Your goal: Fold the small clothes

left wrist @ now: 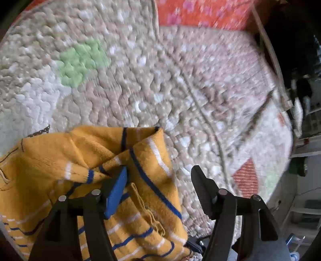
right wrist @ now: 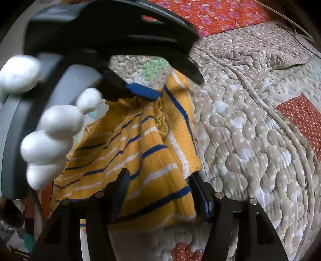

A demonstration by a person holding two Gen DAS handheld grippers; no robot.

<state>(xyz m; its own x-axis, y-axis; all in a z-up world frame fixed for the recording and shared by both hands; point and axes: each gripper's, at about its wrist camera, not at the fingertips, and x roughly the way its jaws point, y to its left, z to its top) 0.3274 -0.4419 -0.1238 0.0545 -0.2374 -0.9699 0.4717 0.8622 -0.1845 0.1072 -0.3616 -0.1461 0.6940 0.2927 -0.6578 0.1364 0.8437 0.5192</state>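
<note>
A small mustard-yellow knit garment point(left wrist: 84, 160) with blue and white stripes lies bunched on the quilted bed cover point(left wrist: 160, 84). My left gripper point(left wrist: 160, 176) is open above its right edge, the blue-padded left finger point(left wrist: 117, 192) touching the cloth and the right finger over the quilt. In the right wrist view the same garment point(right wrist: 148, 152) lies between the fingers of my open right gripper point(right wrist: 158, 184). The left gripper point(right wrist: 160, 86), held by a white-gloved hand point(right wrist: 50, 140), sits just beyond, over the garment's far edge.
The beige quilt point(right wrist: 250, 130) has red dotted patches point(right wrist: 301, 114) and a green patch point(left wrist: 82, 60). An orange floral cloth point(right wrist: 210, 14) lies at the far end. The bed's right edge point(left wrist: 280, 140) drops to a room with shelves.
</note>
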